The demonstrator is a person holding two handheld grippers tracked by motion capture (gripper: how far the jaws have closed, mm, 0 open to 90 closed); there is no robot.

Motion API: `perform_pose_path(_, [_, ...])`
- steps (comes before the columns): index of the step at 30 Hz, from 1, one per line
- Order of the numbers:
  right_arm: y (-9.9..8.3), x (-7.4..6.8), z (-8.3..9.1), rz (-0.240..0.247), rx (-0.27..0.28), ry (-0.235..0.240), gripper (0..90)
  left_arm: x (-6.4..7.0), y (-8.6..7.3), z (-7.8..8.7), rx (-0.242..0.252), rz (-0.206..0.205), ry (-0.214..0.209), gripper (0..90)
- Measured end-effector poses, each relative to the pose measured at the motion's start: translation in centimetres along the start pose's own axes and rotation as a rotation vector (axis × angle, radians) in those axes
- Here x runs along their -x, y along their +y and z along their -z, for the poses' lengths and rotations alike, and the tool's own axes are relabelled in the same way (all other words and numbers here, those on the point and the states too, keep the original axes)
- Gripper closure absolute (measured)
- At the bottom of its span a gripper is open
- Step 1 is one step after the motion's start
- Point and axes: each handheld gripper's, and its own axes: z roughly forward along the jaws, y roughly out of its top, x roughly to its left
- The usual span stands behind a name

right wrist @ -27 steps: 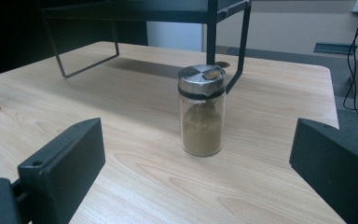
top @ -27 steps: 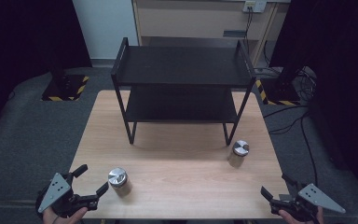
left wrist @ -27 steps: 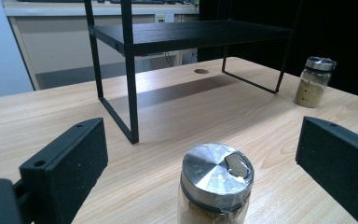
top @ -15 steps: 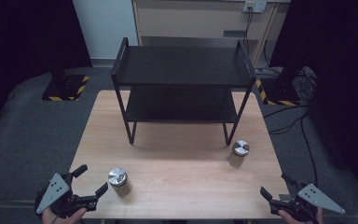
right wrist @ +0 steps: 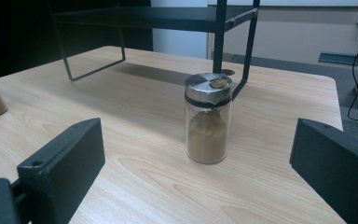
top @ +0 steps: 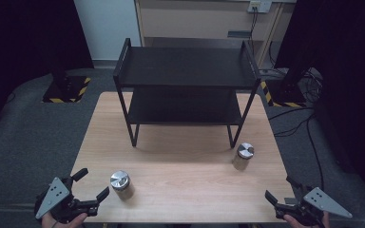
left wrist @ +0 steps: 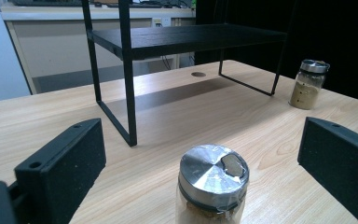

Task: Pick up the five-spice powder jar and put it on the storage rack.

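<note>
Two glass spice jars with silver lids stand on the wooden table (top: 180, 156). The left jar (top: 120, 183) (left wrist: 213, 186) is near the front left. My left gripper (top: 93, 184) (left wrist: 200, 163) is open at the table's front left corner, its jaws wide on either side of that jar's line, with the jar just ahead of them. The right jar (top: 244, 154) (right wrist: 208, 124) stands by the shelf's front right leg. My right gripper (top: 279, 190) (right wrist: 196, 161) is open at the front right corner, some way short of that jar.
A black two-tier metal shelf (top: 185, 71) stands on the far half of the table, both tiers bare. Dark floor mats, cables and black curtains surround the table. The left jar's far neighbour (left wrist: 309, 84) shows beyond the shelf leg.
Both grippers have stayed almost still at the table's front corners. The jars have not moved.
</note>
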Motion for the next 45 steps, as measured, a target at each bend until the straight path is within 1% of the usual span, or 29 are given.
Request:
perform_pose_path(7, [-0.1,0.0,0.1,-0.006,0.011,-0.002,3.1,-0.1,0.2,0.0,-0.010,-0.008,-0.018,0.0])
perform_pose_path(16, [-0.1,0.0,0.1,0.004,0.018,0.002,3.2,-0.4,0.3,-0.2,-0.019,-0.014,-0.051,0.0])
perform_pose_path(24, [-0.2,-0.1,0.1,0.004,0.020,0.001,3.1,-0.6,0.4,-0.2,-0.026,-0.015,-0.064,0.0])
perform_pose_path(28, [-0.2,-0.1,0.1,0.003,0.021,-0.002,3.2,-0.7,0.7,-0.3,-0.033,-0.022,-0.074,0.0])
perform_pose_path(32, [-0.2,0.0,0.1,0.002,0.021,0.000,3.2,-1.1,1.3,-0.2,-0.045,-0.025,-0.098,0.0])
perform_pose_path(34, [-0.2,0.0,0.0,0.004,0.021,0.001,3.2,-1.3,1.6,-0.1,-0.054,-0.037,-0.104,0.0])
perform_pose_path(36, [-0.2,-0.1,0.0,0.005,0.022,0.000,3.2,-1.6,1.9,0.0,-0.060,-0.033,-0.114,0.0])
perform_pose_path(39, [-0.2,-0.1,0.0,0.004,0.023,-0.003,3.1,-2.1,2.4,0.2,-0.071,-0.039,-0.126,0.0])
perform_pose_path(40, [-0.2,-0.1,0.0,0.003,0.025,-0.005,3.2,-2.3,3.0,0.4,-0.080,-0.058,-0.133,0.0])
perform_pose_path(41, [-0.2,-0.1,0.0,0.003,0.025,-0.005,3.2,-2.3,3.0,0.4,-0.080,-0.058,-0.133,0.0])
perform_pose_path(45, [-0.2,-0.1,0.0,0.004,0.026,-0.008,3.2,-2.9,4.3,0.7,-0.100,-0.075,-0.150,0.0])
